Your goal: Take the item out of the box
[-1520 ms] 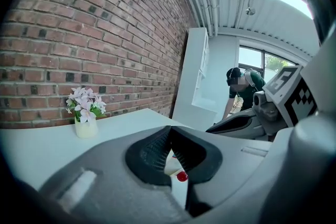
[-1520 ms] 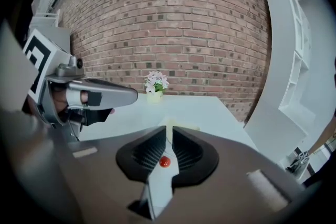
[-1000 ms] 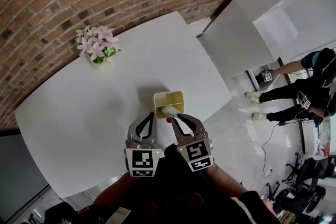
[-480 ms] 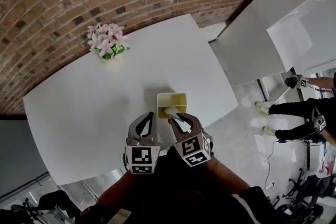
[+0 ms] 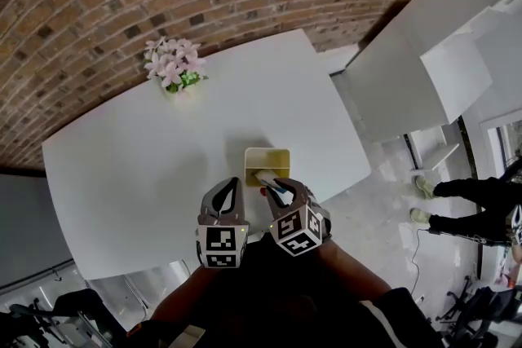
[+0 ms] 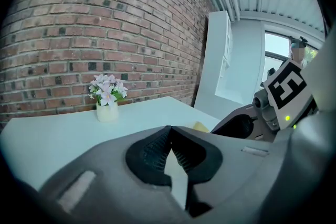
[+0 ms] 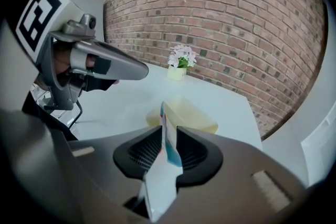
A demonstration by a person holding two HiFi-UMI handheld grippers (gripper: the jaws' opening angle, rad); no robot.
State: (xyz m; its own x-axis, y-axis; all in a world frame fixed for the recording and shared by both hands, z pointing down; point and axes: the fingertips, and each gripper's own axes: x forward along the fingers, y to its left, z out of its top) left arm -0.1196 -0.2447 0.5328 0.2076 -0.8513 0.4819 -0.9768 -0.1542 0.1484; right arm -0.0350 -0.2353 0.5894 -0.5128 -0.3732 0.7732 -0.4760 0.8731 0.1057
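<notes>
2 grippers hang side by side over the near edge of the white table [image 5: 122,167]. The left gripper [image 5: 233,183] has its jaws pressed together with nothing between them. The right gripper [image 5: 276,188] is clamped on a flat white packet [image 7: 167,152] with blue and red print, held edge-up. The packet's far end lies over the near rim of the pale yellow box [image 5: 281,156], which stands open on the table just beyond the jaws. A small pot of pink flowers [image 5: 173,69] sits well apart, by the brick wall [image 5: 98,4].
</notes>
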